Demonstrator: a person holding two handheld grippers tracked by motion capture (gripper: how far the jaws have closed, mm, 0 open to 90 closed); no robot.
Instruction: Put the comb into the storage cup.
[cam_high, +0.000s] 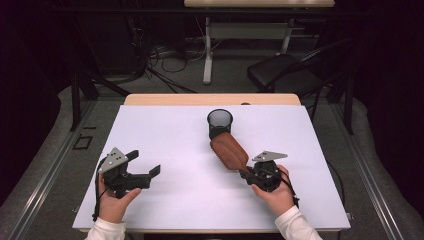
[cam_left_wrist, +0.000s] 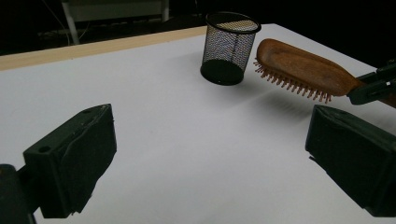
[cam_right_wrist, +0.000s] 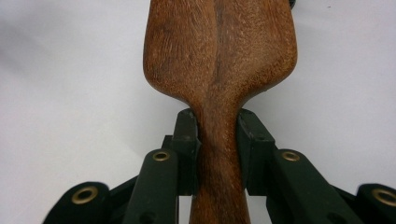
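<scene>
A brown wooden hairbrush (cam_high: 229, 150) (cam_left_wrist: 303, 69) (cam_right_wrist: 219, 51) hangs just above the white board, bristles down, its head pointing toward a black mesh cup (cam_high: 220, 123) (cam_left_wrist: 229, 47). My right gripper (cam_high: 247, 173) (cam_right_wrist: 218, 140) is shut on the brush's handle, both pads pressing its narrow neck. The brush tip nearly reaches the cup's near side. My left gripper (cam_high: 145, 162) (cam_left_wrist: 210, 158) rests at the board's left, jaws wide apart and open, nothing between them.
The white board (cam_high: 165, 135) covers a wooden table whose back edge (cam_high: 165, 99) shows beyond it. Behind the table stand a black chair (cam_high: 290, 70), a desk leg and cables on the floor.
</scene>
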